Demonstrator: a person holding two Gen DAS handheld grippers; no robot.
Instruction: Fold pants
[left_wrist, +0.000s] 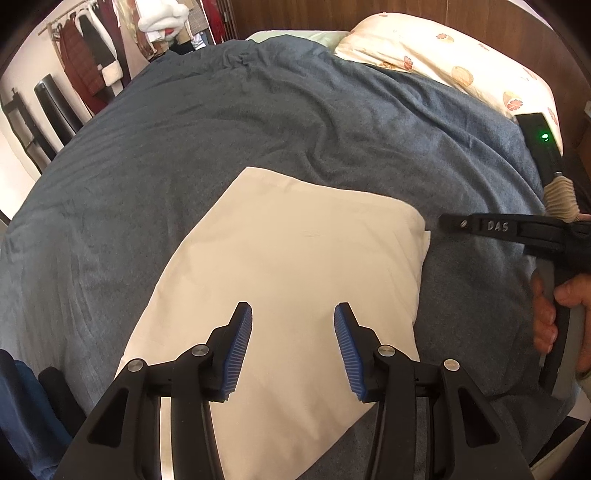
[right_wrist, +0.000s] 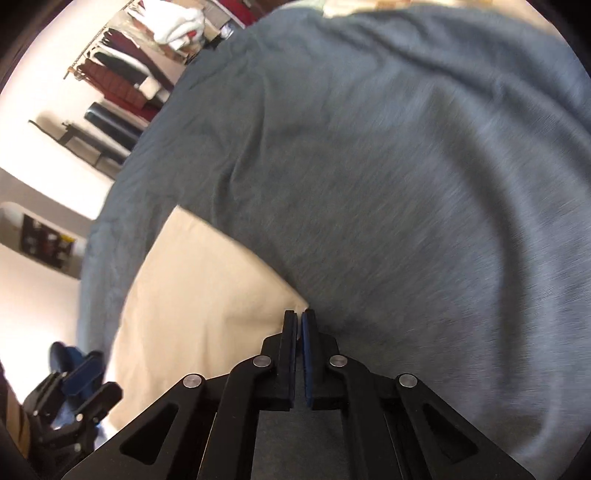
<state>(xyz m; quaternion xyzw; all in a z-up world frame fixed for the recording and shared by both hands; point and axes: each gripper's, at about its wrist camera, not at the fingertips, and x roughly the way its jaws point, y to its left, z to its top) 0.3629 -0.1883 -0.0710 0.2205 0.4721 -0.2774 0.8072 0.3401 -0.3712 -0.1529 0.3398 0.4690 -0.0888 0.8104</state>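
Observation:
The cream pants (left_wrist: 295, 240) lie folded into a flat rectangle on the blue-grey bed cover (left_wrist: 221, 129). My left gripper (left_wrist: 293, 310) hovers over the near part of the pants, open, with nothing between its blue pads. My right gripper (right_wrist: 299, 314) is shut, with its tips right beside the pants' (right_wrist: 199, 295) right corner and no cloth visible between the pads. In the left wrist view the right gripper (left_wrist: 445, 221) points in from the right, just off that corner. The left gripper (right_wrist: 74, 387) shows blurred at the lower left of the right wrist view.
A flowered pillow (left_wrist: 461, 62) lies at the head of the bed, far right. A rack of hanging clothes (left_wrist: 92, 55) and a dark chair (left_wrist: 55, 107) stand past the bed's left edge. A person's hand (left_wrist: 554, 306) grips the right handle. Dark blue cloth (left_wrist: 22, 406) lies near left.

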